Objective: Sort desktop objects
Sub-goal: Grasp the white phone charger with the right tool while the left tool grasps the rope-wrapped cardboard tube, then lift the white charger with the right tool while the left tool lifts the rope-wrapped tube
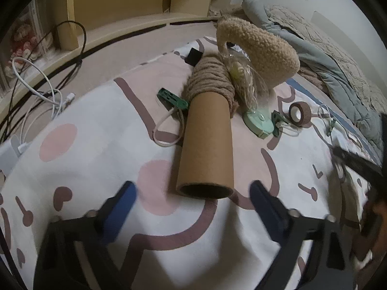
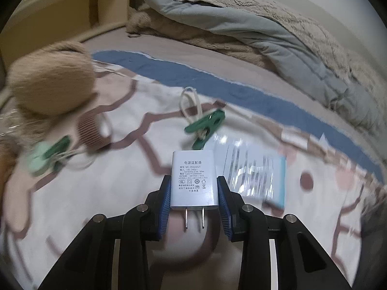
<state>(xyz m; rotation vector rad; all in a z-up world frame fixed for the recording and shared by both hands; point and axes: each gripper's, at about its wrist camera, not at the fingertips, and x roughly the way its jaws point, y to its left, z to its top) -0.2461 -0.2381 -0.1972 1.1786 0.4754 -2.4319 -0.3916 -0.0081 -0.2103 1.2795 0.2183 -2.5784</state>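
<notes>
**Charger clamped, cardboard tube waiting**

Across the bed we see a patterned blanket in white, pink and brown, with a rumpled grey quilt heaped along its far edge. On it lies the biggest item, a cardboard tube wound with tan yarn at its far end, its open mouth facing our left gripper. That gripper's blue fingers stand apart on either side of the tube's mouth, touching nothing. Behind the tube we spot a fuzzy beige pouch, then a mint-green round gadget, a roll of brown tape and a green clip with a white cord loop.

Over on the right, our right gripper is clamped on a white charger plug, label up, prongs pointing back toward the camera. Just beside it lies a shiny pale-blue packet, and beyond it another green clip.
</notes>
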